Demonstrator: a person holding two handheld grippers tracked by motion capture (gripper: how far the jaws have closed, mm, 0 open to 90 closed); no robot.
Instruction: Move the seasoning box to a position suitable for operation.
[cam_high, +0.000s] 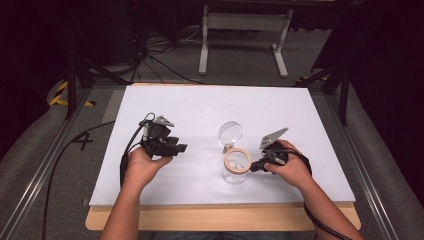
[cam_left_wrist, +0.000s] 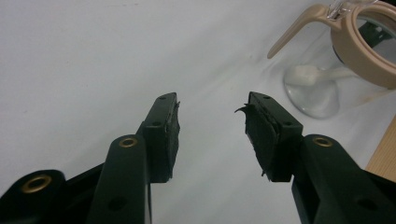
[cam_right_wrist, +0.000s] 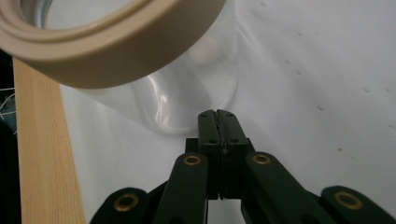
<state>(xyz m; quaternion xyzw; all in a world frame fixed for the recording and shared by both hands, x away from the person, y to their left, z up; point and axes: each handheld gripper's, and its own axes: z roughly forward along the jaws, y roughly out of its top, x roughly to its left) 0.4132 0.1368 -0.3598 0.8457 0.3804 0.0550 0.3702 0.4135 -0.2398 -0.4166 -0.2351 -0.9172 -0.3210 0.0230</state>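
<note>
Overhead, we see the clear jar (cam_high: 235, 167) with its tan rim standing on the white table (cam_high: 200, 105), its round clear lid (cam_high: 230, 133) hinged open behind it. Our right gripper (cam_high: 253, 167) sits just beside the jar; our left gripper (cam_high: 183, 148) is well apart, over bare table.

Along the left gripper (cam_left_wrist: 212, 126), the jaws gape with nothing between them, the jar (cam_left_wrist: 359, 51) off to the right.

Along the right gripper (cam_right_wrist: 218, 114), the jaws are pressed together, empty, tips just before the jar's (cam_right_wrist: 187, 88) wall.
</note>
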